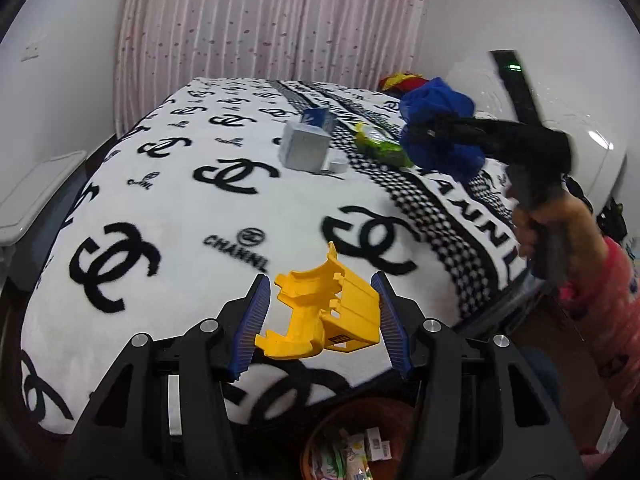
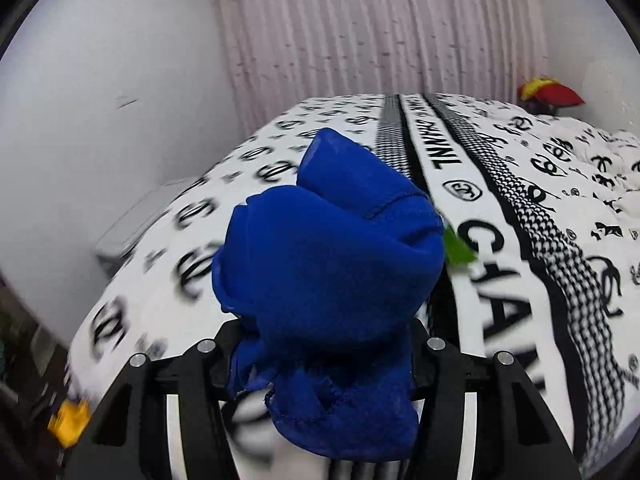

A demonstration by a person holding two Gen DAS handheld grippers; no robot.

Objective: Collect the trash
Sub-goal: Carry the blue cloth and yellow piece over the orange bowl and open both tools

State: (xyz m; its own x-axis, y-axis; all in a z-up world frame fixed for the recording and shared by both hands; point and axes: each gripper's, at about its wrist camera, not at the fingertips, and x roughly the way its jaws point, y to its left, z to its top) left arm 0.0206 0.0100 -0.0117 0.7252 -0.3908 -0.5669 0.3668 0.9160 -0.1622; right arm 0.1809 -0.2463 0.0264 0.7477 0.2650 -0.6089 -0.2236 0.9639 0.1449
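Note:
My left gripper [image 1: 322,316] is shut on a yellow plastic piece [image 1: 326,312], held above the bed's near edge. A brown bin [image 1: 360,440] with wrappers in it stands on the floor below. My right gripper [image 2: 324,344] is shut on a crumpled blue cloth [image 2: 328,264] and holds it above the bed; the cloth hides its fingers. The right gripper [image 1: 444,130] and the blue cloth [image 1: 440,136] also show at the right of the left wrist view. A grey box [image 1: 306,146], a blue box [image 1: 318,118], a small white cap [image 1: 337,166] and a green wrapper [image 1: 380,142] lie on the bed.
The bed [image 1: 180,208] has a white blanket with black logos. A red and yellow object [image 2: 550,94] lies at its far right corner. A white nightstand [image 1: 32,196] stands at the left. Pink curtains [image 1: 264,20] hang behind.

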